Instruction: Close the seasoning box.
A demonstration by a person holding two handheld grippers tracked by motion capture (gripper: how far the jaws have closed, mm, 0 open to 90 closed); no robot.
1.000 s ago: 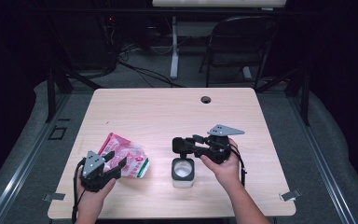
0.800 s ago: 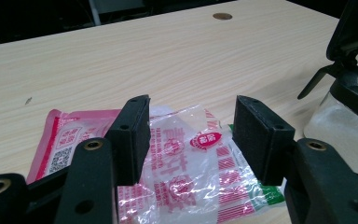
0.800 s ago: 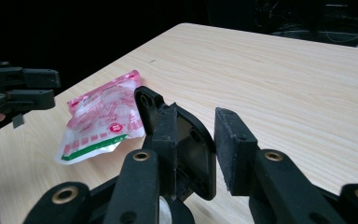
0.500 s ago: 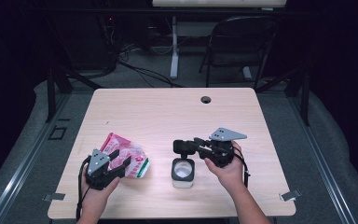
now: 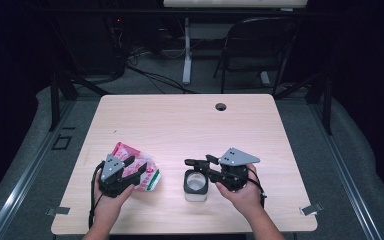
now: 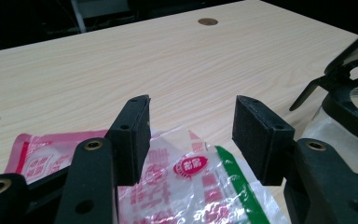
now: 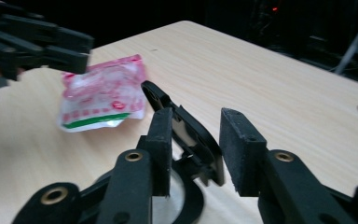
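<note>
a: locating the grippers relative to the jar (image 5: 196, 184)?
b: right gripper (image 5: 200, 164) just above it, jaws just opening, flip lid (image 7: 186, 130) between them, unpressed. left gripper (image 5: 132, 169) well left, jaws apart over the pink packet (image 5: 145, 172). cable hole (image 5: 221, 106) farthest.

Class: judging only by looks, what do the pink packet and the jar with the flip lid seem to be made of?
Pink packet: thin glossy plastic film, by its crinkles, sheen and clear patches. Jar: clear body, glass or hard plastic, hard to tell which; its lid looks like matte black moulded plastic.
</note>
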